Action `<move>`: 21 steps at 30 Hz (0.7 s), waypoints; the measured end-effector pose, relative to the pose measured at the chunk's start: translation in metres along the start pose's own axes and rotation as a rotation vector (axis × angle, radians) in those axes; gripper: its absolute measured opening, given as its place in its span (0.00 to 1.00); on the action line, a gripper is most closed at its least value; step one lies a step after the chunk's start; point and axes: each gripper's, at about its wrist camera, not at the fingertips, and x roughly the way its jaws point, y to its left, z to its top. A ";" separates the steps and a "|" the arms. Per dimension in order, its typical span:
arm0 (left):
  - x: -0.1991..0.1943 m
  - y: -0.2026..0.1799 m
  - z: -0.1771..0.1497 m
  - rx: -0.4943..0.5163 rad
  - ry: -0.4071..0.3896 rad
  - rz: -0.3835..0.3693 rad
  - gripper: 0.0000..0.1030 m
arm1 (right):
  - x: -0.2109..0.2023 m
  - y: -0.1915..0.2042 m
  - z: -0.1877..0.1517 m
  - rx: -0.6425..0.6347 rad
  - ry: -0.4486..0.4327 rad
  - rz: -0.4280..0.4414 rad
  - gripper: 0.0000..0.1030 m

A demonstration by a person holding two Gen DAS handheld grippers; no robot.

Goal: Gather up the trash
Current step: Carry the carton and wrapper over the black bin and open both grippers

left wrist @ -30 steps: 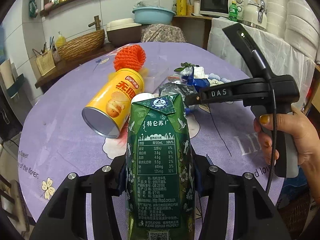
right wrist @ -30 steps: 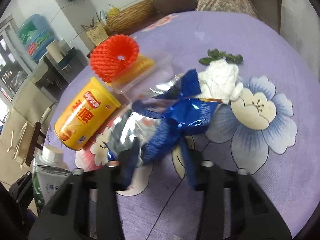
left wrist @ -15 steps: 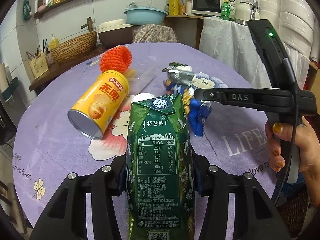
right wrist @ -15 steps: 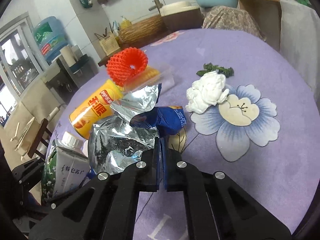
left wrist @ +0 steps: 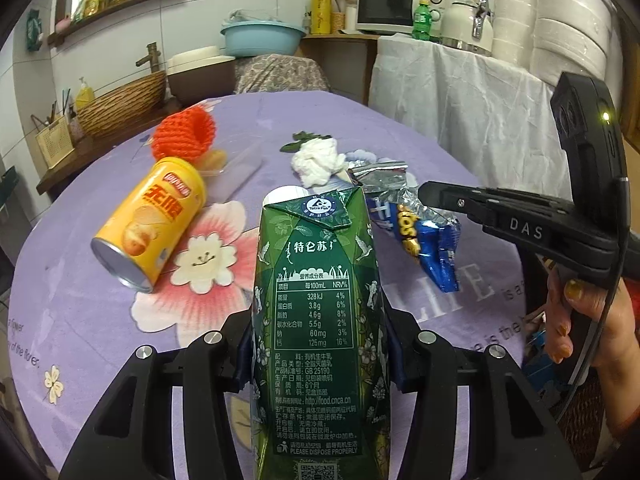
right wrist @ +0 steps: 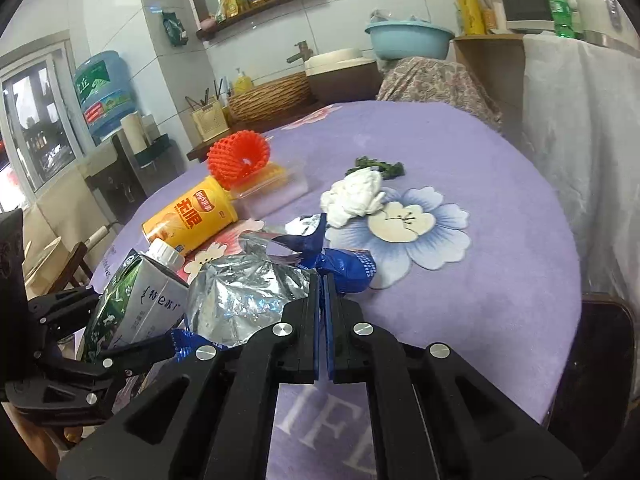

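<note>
My left gripper (left wrist: 320, 340) is shut on a green milk carton (left wrist: 320, 312) and holds it upright above the purple table (left wrist: 80, 300). The carton also shows in the right wrist view (right wrist: 140, 300). My right gripper (right wrist: 323, 292) is shut on a blue and silver snack bag (right wrist: 256, 292) and holds it off the table; the bag also shows in the left wrist view (left wrist: 416, 228). On the table lie a yellow chips can (left wrist: 156, 216), an orange foam net (left wrist: 184, 136), a clear plastic box (right wrist: 272, 192) and a white crumpled tissue (left wrist: 316, 160).
A green leafy scrap (right wrist: 376, 168) lies behind the tissue. A wicker basket (left wrist: 120, 108) and a brown pot (left wrist: 200, 76) stand on a side bench beyond the table. A white-draped counter (left wrist: 460, 104) with a microwave is at the right. A dark chair (right wrist: 600, 360) is by the table's right edge.
My right gripper closed on the snack bag, lifted it off the table and drew it back toward the near right. The left gripper kept hold of the carton and pulled back a little.
</note>
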 end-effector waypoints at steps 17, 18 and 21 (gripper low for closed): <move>0.028 -0.094 0.039 0.083 -0.031 -0.231 0.48 | -0.104 -0.111 -0.036 0.204 -0.193 -0.270 0.03; 0.030 -0.103 0.043 0.095 -0.035 -0.242 0.48 | -0.109 -0.118 -0.039 0.216 -0.200 -0.292 0.03; 0.034 -0.126 0.052 0.123 -0.045 -0.285 0.48 | -0.126 -0.148 -0.049 0.267 -0.211 -0.362 0.03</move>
